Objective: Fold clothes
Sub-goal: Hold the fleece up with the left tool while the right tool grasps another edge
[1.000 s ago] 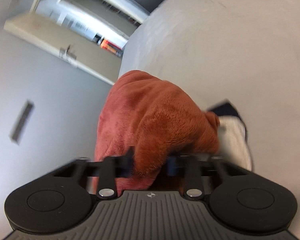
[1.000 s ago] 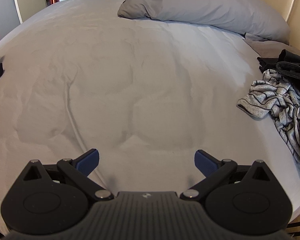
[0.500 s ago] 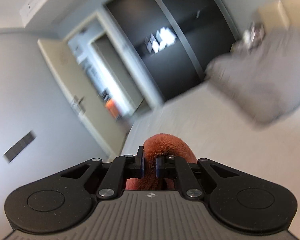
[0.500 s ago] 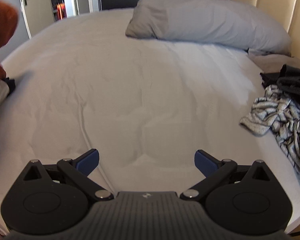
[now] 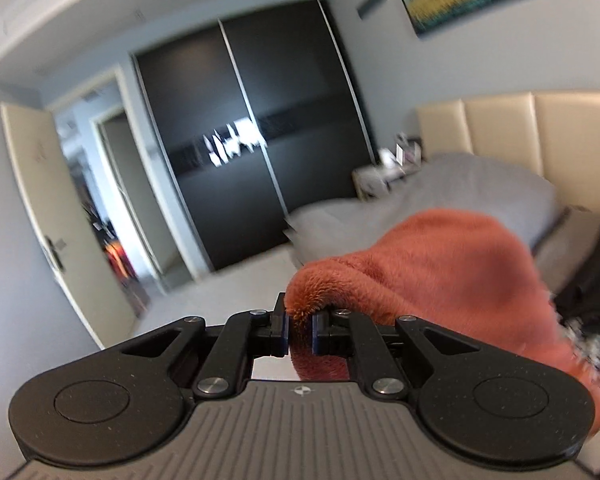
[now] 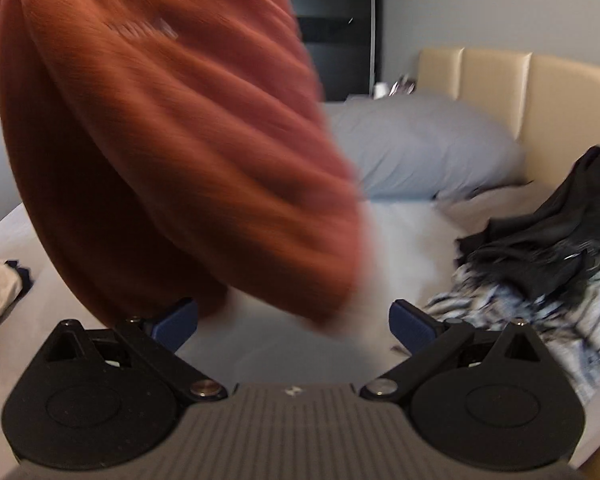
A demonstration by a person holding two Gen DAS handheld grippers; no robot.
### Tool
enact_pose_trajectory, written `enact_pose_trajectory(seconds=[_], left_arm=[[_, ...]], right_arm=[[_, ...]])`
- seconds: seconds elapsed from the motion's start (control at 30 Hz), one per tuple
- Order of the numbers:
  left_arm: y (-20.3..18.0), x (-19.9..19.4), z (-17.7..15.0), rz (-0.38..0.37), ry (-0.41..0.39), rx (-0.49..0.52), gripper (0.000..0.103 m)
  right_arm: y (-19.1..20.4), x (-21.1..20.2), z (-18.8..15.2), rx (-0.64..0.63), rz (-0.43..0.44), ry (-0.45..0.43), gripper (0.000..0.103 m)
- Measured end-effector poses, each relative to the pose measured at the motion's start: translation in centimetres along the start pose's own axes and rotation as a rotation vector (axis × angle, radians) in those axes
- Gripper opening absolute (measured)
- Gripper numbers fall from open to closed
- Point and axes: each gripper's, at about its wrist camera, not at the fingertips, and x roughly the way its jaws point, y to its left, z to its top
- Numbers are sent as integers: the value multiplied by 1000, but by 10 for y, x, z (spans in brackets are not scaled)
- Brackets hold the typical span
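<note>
My left gripper [image 5: 299, 330] is shut on a fold of a rust-orange fleece garment [image 5: 432, 280] and holds it up in the air above the bed. In the right wrist view the same garment [image 6: 172, 140] hangs, blurred, in front of my right gripper [image 6: 294, 322], over the grey bed sheet [image 6: 400, 240]. My right gripper is open and empty; the garment's lower edge hangs just beyond its left fingertip [image 6: 176, 322].
A grey pillow [image 6: 424, 148] lies by the beige headboard [image 6: 540, 92]. A black garment [image 6: 548, 248] and a striped grey one [image 6: 532, 312] are piled on the right. White and dark clothes [image 6: 2, 288] lie at the left bed edge. A dark wardrobe [image 5: 252, 160] and an open door [image 5: 60, 220] stand beyond.
My left gripper has lifted the orange garment off the bed's left edge and swung it high and rightward. The garment now hangs in front of my right gripper, which stayed open.
</note>
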Motion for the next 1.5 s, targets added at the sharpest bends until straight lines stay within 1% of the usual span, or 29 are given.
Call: enact_pose_trajectory(seconds=[0.1, 0.2, 0.33, 0.37, 0.4, 0.53, 0.6, 0.67, 0.77, 0.87, 0.9, 0.93, 1.0, 1.1, 1.17, 1.2, 1.23, 1.27, 1.3, 1.33, 1.37, 1.4, 1.43, 1.5], left_arm=[[-7, 25, -48, -17, 99, -14, 8], [-2, 52, -107, 5, 235, -34, 8], [-1, 75, -179, 46, 393, 26, 8], [-4, 77, -197, 49, 427, 40, 8], [-4, 79, -208, 55, 440, 47, 8], [4, 82, -234, 66, 433, 42, 9], [8, 83, -248, 71, 430, 39, 10], [13, 84, -258, 72, 426, 31, 11], [14, 75, -259, 52, 405, 26, 15], [6, 68, -261, 36, 405, 27, 26], [5, 68, -262, 34, 404, 27, 33], [7, 68, -264, 36, 402, 26, 44], [13, 67, -267, 41, 396, 15, 51], [21, 67, -272, 28, 409, -18, 51], [26, 67, -275, 19, 424, -43, 51], [28, 67, -275, 9, 428, -58, 46], [30, 67, -275, -9, 432, -76, 35], [33, 68, -275, -29, 439, -98, 29], [35, 68, -274, -46, 446, -123, 22], [37, 69, -272, -59, 450, -147, 16], [38, 68, -270, -65, 447, -164, 14], [38, 66, -267, -67, 440, -177, 13], [38, 64, -264, -67, 431, -186, 12], [39, 60, -257, -70, 411, -203, 12]], right_arm=[[-4, -1, -8, -28, -13, 10, 103], [-4, 4, -18, -42, 21, 64, 103], [0, 14, -30, -45, 87, 141, 103], [3, 16, -32, -51, 103, 147, 103], [5, 18, -33, -57, 119, 153, 103], [17, 28, -44, -105, 220, 171, 103], [24, 38, -52, -151, 269, 186, 103], [33, 46, -64, -214, 297, 201, 103], [47, 51, -80, -304, 314, 217, 103], [58, 50, -91, -358, 356, 229, 103], [61, 48, -94, -374, 377, 231, 103], [65, 46, -97, -392, 395, 229, 103], [74, 46, -103, -441, 420, 217, 103], [91, 49, -111, -543, 414, 181, 103], [101, 60, -110, -603, 374, 166, 102], [105, 67, -108, -609, 366, 175, 101], [108, 74, -105, -615, 359, 183, 94], [111, 81, -102, -612, 360, 204, 83], [112, 88, -98, -589, 367, 236, 50], [111, 94, -92, -560, 363, 261, 31], [110, 100, -86, -530, 358, 287, 27], [109, 104, -80, -505, 352, 300, 15], [107, 104, -71, -487, 343, 293, 14], [99, 99, -48, -453, 320, 249, 13]])
